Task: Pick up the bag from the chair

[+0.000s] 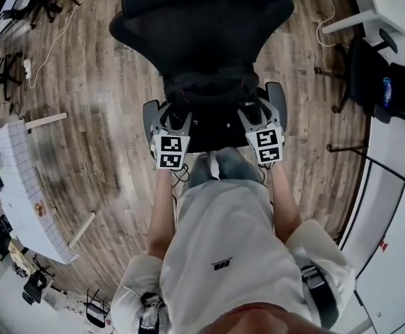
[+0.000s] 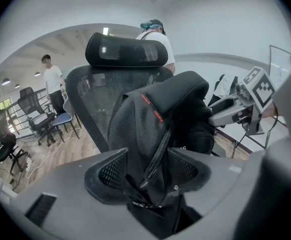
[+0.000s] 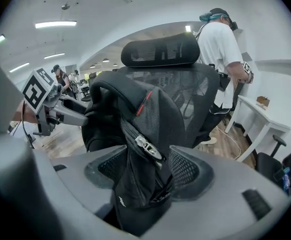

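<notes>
The person's white T-shirt (image 1: 223, 249) fills the bottom of the head view, and bare forearms reach forward from it to two grippers, each topped by a white cube printed with black square markers.

The left gripper (image 2: 148, 171) has smooth, matt grey jaws. Each ends in a rounded black pad (image 2: 110, 170) with a fine gridded face. Its jaws stand wide apart, and a soft fold of the bag (image 2: 155, 114) fills the gap between them. The pads flank the cloth without visibly pinching it.

The right gripper (image 3: 145, 171) is built the same way and is likewise spread wide. Bag fabric and a small metal zip pull (image 3: 148, 146) lie between its pads.

The bag is a black backpack of woven cloth and open mesh panels. It has short red tabs near its domed top and a zipper (image 2: 158, 154) running down its side. It stands upright on the seat of the chair (image 1: 202, 19), leaning on the see-through mesh backrest (image 3: 205, 99), and the grippers sit at its two sides.

A padded, oblong headrest (image 2: 127, 50) caps the chair. Below lies a floor (image 1: 98, 96) of wood-grain planks.
</notes>
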The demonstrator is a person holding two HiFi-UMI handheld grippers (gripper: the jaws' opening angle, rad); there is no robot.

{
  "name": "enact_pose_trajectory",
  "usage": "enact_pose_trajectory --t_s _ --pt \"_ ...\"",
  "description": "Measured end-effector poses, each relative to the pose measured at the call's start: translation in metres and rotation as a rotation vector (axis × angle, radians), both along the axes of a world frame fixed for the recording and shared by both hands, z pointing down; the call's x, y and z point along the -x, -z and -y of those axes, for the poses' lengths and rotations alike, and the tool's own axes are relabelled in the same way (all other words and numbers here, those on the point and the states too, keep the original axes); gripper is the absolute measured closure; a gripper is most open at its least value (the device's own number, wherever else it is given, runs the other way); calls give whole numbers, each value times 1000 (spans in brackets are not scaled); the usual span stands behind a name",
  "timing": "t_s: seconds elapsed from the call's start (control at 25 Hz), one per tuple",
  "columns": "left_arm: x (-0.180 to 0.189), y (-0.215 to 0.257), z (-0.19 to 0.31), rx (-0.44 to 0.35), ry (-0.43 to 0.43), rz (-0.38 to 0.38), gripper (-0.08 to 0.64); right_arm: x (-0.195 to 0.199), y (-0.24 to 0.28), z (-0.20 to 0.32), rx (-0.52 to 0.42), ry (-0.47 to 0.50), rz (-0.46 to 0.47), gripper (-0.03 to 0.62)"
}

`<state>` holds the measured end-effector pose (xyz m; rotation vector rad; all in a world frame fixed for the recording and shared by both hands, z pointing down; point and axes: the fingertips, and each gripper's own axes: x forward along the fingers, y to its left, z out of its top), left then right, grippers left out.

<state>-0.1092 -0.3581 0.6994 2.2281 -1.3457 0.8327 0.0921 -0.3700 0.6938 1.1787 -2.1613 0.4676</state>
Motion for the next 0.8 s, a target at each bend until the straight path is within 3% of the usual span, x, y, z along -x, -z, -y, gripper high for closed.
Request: enact_pose_trajectory --t_s 0.28,0.44,0.8 --pt "-2 -10 11 15 31 -3 321 -1 -16 12 21 15 15 339" --pt "-2 -13 17 12 29 -22 321 3 -23 18 19 -1 28 376" --pt "-6 -13 20 -30 25 -38 451 9 -22 22 -3 -9 96 448"
